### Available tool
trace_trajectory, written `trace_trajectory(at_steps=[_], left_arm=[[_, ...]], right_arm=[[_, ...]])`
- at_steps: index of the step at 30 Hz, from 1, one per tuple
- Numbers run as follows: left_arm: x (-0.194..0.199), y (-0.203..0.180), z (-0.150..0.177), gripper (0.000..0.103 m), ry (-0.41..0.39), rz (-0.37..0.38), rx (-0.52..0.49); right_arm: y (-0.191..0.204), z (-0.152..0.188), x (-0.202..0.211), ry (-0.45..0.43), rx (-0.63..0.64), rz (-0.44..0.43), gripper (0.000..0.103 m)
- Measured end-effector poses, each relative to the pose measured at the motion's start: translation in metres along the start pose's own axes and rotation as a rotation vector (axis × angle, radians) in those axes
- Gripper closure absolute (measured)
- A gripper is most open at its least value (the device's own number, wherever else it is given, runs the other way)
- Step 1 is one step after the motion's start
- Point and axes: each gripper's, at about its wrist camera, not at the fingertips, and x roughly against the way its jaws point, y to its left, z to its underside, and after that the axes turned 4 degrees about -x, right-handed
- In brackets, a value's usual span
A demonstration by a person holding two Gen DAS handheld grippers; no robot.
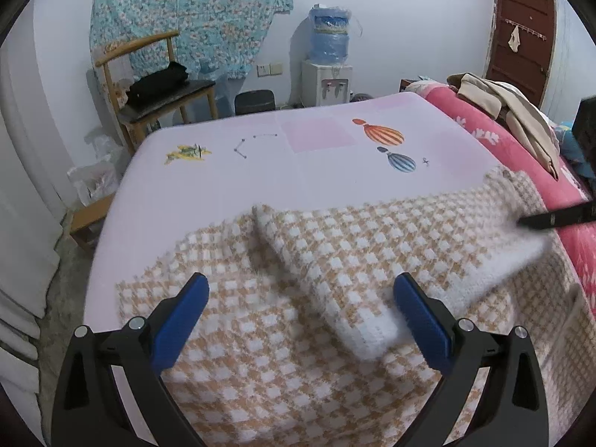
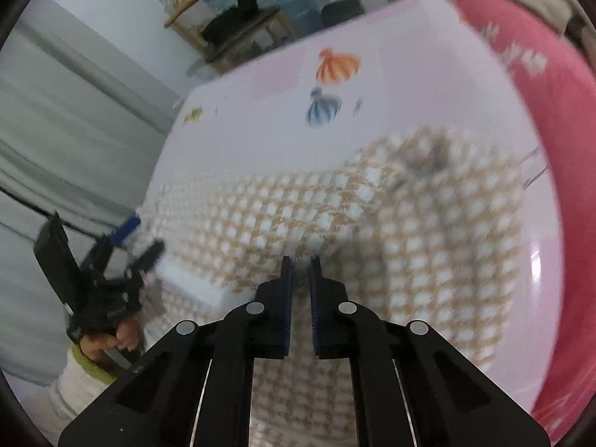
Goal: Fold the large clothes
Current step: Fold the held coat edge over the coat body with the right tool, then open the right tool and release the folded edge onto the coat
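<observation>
A tan-and-white checked knit garment [image 1: 335, 260] lies partly folded on the pale pink bed sheet [image 1: 316, 149], with a white inner band showing along a fold. My left gripper [image 1: 298, 298] is open just above it, blue pads wide apart. In the right wrist view the garment [image 2: 409, 231] is blurred; my right gripper [image 2: 301, 260] is nearly shut, with a fold of the garment between its pads. The left gripper [image 2: 138, 234] shows at the left there, held by a hand. The right gripper's finger [image 1: 555, 218] enters the left wrist view at the right edge.
A pink floral blanket [image 1: 521, 156] with beige clothes [image 1: 514, 111] lies along the bed's right side. A wooden chair [image 1: 160, 89] with a black bag, a water dispenser [image 1: 327, 70], a floral cloth on the wall and a brown door [image 1: 521, 37] stand beyond the bed.
</observation>
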Motion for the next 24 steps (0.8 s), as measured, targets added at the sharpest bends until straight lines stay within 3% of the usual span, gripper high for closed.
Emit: trace_trajectory(at_steps=[3, 6, 7, 10, 11, 14, 15, 16, 17, 21, 24], left_arm=[[-0.005, 0.004, 0.006, 0.005, 0.023, 0.011, 0.028], [-0.008, 0.002, 0.008, 0.005, 0.029, 0.006, 0.026], [-0.008, 0.002, 0.009, 0.005, 0.03, 0.005, 0.024], [-0.009, 0.002, 0.009, 0.005, 0.034, 0.006, 0.024], [-0.009, 0.002, 0.01, 0.005, 0.035, 0.005, 0.023], [-0.011, 0.001, 0.01, 0.005, 0.039, -0.003, 0.018], [-0.011, 0.001, 0.01, 0.005, 0.038, -0.005, 0.015], [-0.011, 0.001, 0.011, 0.005, 0.036, -0.005, 0.015], [-0.01, 0.001, 0.011, 0.005, 0.035, -0.005, 0.016], [-0.01, 0.0, 0.011, 0.005, 0.03, -0.01, 0.021], [-0.01, -0.002, 0.011, 0.005, 0.028, -0.026, 0.019]], right_arm=[[0.006, -0.006, 0.01, -0.029, 0.004, -0.002, 0.097], [0.001, -0.004, 0.003, -0.003, -0.018, -0.002, 0.093], [-0.003, -0.003, 0.0, 0.012, -0.043, -0.016, 0.089], [-0.015, 0.001, 0.0, 0.026, -0.122, -0.067, 0.064], [-0.016, 0.002, 0.004, 0.026, -0.13, -0.075, 0.063], [-0.018, 0.005, -0.002, 0.058, -0.147, -0.093, 0.066], [-0.016, 0.005, -0.006, 0.069, -0.142, -0.087, 0.071], [-0.014, 0.005, -0.008, 0.075, -0.128, -0.081, 0.091], [-0.01, 0.004, -0.008, 0.077, -0.112, -0.085, 0.093], [0.009, 0.0, 0.009, -0.022, -0.01, -0.007, 0.096], [0.021, 0.004, 0.004, -0.041, 0.092, 0.119, 0.096]])
